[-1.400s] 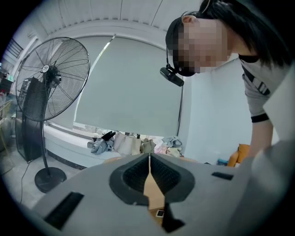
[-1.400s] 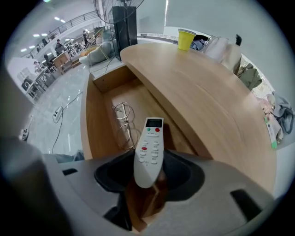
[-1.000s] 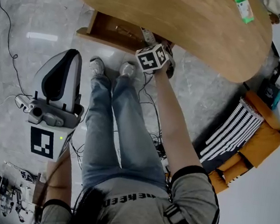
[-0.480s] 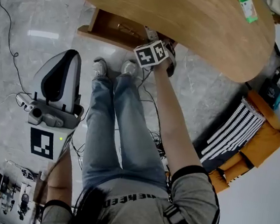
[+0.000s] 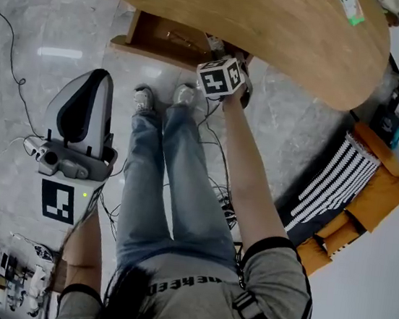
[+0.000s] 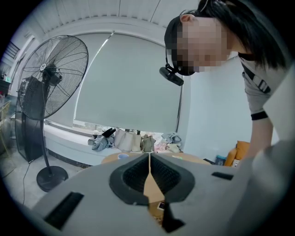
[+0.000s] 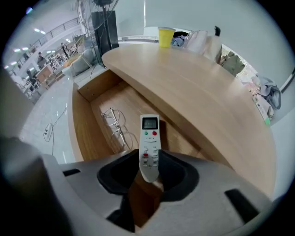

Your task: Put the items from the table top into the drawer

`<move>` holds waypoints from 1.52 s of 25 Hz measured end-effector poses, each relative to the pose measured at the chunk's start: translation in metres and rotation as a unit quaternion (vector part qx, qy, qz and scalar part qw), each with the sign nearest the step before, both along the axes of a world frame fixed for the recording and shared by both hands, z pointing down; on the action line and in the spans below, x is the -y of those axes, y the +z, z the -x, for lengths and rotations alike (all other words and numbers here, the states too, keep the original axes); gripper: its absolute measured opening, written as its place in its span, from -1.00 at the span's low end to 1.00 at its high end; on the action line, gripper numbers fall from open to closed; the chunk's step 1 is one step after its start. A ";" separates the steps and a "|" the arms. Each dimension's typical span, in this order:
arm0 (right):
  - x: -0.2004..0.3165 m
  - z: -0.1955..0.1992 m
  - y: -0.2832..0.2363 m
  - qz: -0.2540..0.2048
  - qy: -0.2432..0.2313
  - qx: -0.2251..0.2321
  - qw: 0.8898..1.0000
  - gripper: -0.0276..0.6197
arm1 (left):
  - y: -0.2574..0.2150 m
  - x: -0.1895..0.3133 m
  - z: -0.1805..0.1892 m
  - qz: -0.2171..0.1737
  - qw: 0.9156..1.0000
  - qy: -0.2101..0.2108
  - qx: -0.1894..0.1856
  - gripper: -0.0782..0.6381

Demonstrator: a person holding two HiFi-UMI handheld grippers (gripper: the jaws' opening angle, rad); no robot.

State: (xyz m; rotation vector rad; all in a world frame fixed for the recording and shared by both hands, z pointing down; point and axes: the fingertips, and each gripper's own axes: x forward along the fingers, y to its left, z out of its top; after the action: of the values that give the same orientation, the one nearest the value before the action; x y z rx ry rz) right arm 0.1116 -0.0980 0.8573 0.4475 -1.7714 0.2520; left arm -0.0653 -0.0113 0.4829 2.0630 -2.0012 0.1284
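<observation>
Right gripper [image 7: 148, 160] jaws have just been closing on the one remote [image 7: 149, 138], over the one open drawer [image 7: 85, 133].
Pads touch both edges of its near end (display end toward the drawer's back edge). One wire coil [image 7: 113, 122] lies by the drawer's left side. Left gripper [image 6: 149, 159] is pressed together, empty.

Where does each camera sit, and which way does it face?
Head view: on the person's head, facing steeply down at table, open drawer, floor; legs, arms show.
Left gripper view: on left claw, jaws together, facing across toward a fan; person's torso shows.
Right gripper view: on right claw, facing down into the drawer; jaws have just been closing, remote between them.
Shared: head and right gripper views both show table and drawer.
</observation>
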 end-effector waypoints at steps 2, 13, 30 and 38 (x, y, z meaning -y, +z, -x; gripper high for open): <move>-0.003 0.001 -0.012 -0.009 0.010 0.019 1.000 -0.63 | -0.003 -0.003 0.001 -0.001 1.000 0.005 0.001 -0.75; -0.026 -0.012 -0.091 -0.043 0.096 0.124 0.987 -0.91 | -0.038 -0.008 -0.005 -0.029 0.999 0.031 0.004 -0.75; -0.084 -0.018 -0.250 -0.131 0.156 0.266 0.942 -0.91 | -0.098 -0.034 -0.027 -0.047 0.995 0.084 -0.004 -0.75; -0.099 -0.025 -0.318 -0.161 0.193 0.298 0.921 -0.91 | -0.131 -0.044 -0.029 -0.053 0.993 0.104 -0.005 -0.75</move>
State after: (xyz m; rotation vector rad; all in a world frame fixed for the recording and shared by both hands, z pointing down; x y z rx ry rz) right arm 0.1365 0.0015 0.5392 1.0493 -2.3236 0.4068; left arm -0.0361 0.0326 0.3515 2.3300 -1.8196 0.0514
